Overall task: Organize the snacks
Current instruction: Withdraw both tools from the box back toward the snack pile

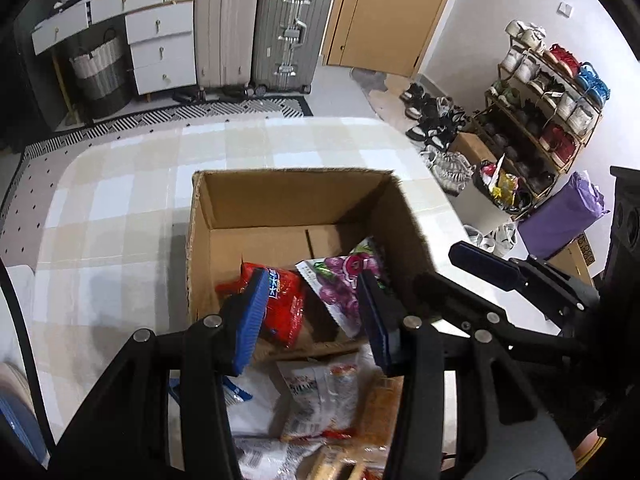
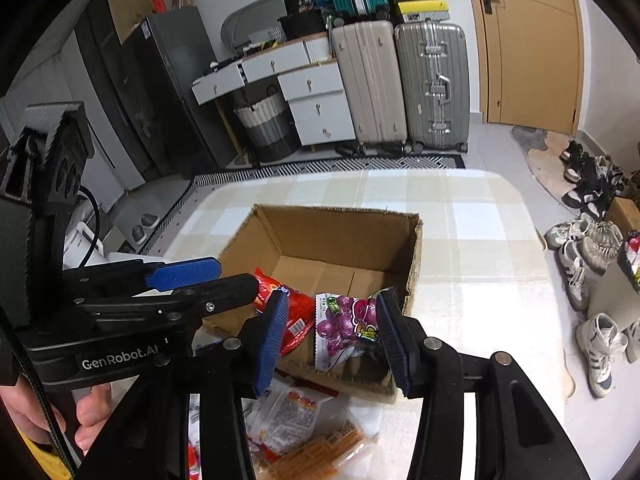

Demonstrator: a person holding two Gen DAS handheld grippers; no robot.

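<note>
An open cardboard box [image 1: 296, 200] [image 2: 340, 232] stands on a checked tablecloth. Inside lie a red snack bag [image 1: 286, 304] [image 2: 294, 316] and a purple grape-print bag [image 1: 344, 280] [image 2: 346, 326]. My left gripper [image 1: 314, 316] is open and empty above the box's near edge; it also shows in the right wrist view [image 2: 224, 276]. My right gripper [image 2: 332, 340] is open and empty over the near edge, beside the left one; it also shows in the left wrist view [image 1: 440, 272]. Several loose snack packets [image 1: 320, 396] [image 2: 308, 420] lie on the table below both grippers.
The table [image 1: 120, 208] [image 2: 480, 240] has a rounded far edge. Beyond it stand two suitcases [image 1: 264, 28], white drawers [image 1: 160, 40] and a woven basket [image 1: 100, 68]. Shoes, a shoe rack [image 1: 548, 92] and a bin are on the right.
</note>
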